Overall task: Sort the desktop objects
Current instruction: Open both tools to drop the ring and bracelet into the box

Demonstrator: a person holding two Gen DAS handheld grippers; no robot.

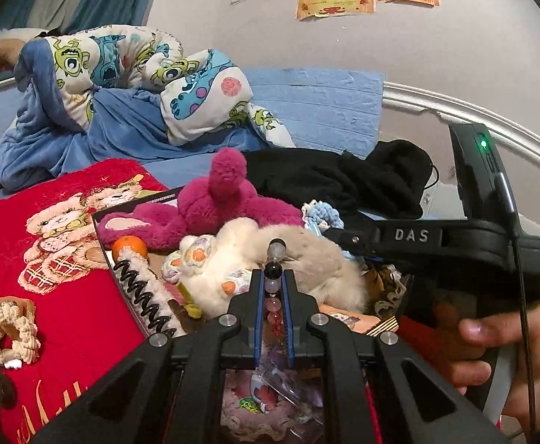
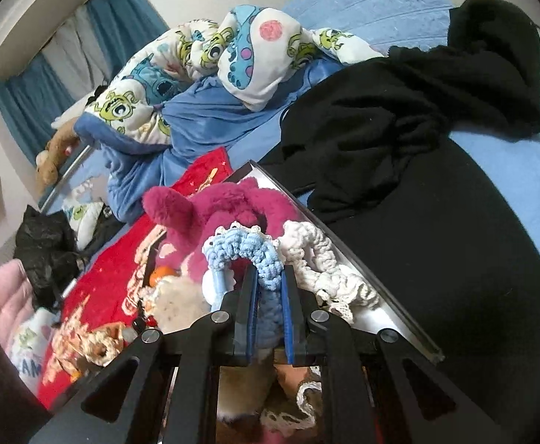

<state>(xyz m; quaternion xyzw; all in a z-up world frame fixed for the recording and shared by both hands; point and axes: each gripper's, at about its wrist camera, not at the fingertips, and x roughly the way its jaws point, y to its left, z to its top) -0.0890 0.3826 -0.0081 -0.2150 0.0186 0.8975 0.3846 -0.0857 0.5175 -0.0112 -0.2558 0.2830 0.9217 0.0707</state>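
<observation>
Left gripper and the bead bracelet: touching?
Touching. The left wrist view shows the left gripper with its jaws closed on the bead bracelet, beads pinched between both blue pads.

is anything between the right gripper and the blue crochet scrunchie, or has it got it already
Nothing stands between them: the right gripper is already shut on the blue crochet scrunchie, which sits directly between its fingers. The white crochet scrunchie lies beside it, to the right, outside the grip.

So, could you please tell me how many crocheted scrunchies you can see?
3: a blue scrunchie in the right jaws, a white scrunchie beside it, a cream scrunchie on the red blanket. Others may be buried.
</observation>
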